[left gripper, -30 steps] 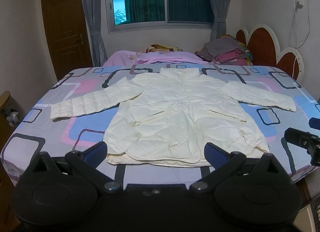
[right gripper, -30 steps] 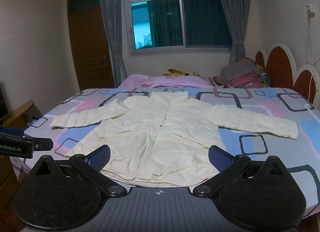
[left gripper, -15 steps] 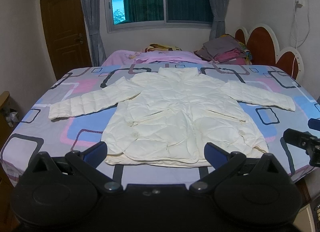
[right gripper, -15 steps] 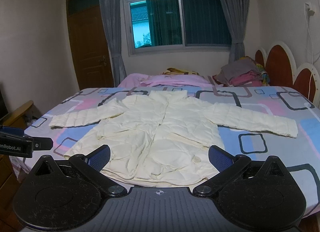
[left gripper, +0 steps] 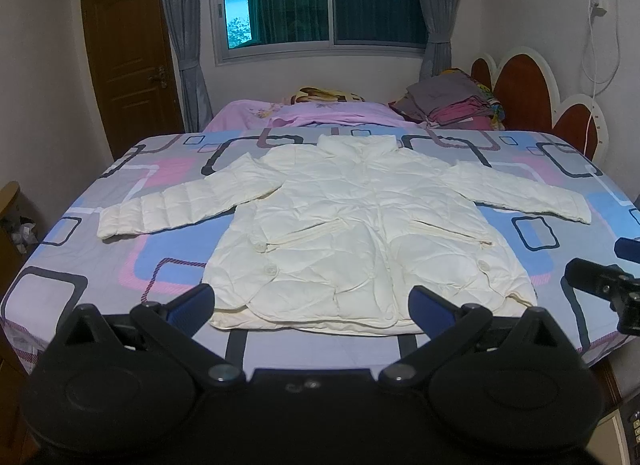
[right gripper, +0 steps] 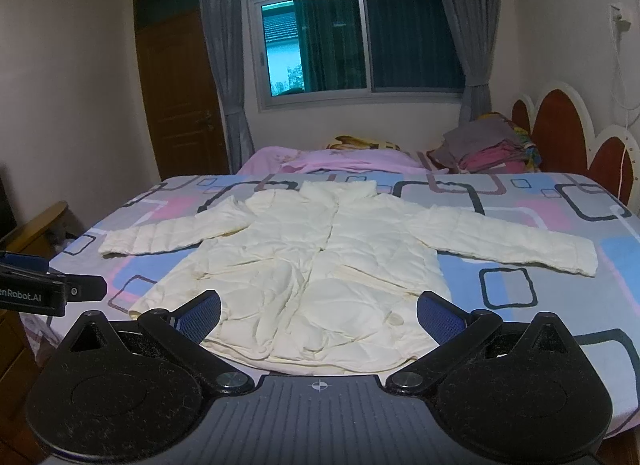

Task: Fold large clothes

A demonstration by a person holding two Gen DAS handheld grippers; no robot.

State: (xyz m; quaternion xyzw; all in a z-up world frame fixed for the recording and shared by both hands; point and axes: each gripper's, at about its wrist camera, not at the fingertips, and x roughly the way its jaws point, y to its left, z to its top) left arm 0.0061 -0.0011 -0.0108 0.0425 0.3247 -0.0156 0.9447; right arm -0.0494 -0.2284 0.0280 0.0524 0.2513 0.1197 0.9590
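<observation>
Cream puffer jacket (left gripper: 360,233) flat on bed (left gripper: 80,265) — collar away, sleeves sideways, left tongs (left gripper: 312,305), right tongs (right gripper: 320,313) wide.

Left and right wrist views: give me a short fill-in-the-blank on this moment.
1. The white jacket lies spread flat on the ___.
2. Both sleeves are stretched ___ from the body, not folded in.
3. The left gripper and the right gripper are both ___.

Missing words: bed; out; open
</observation>
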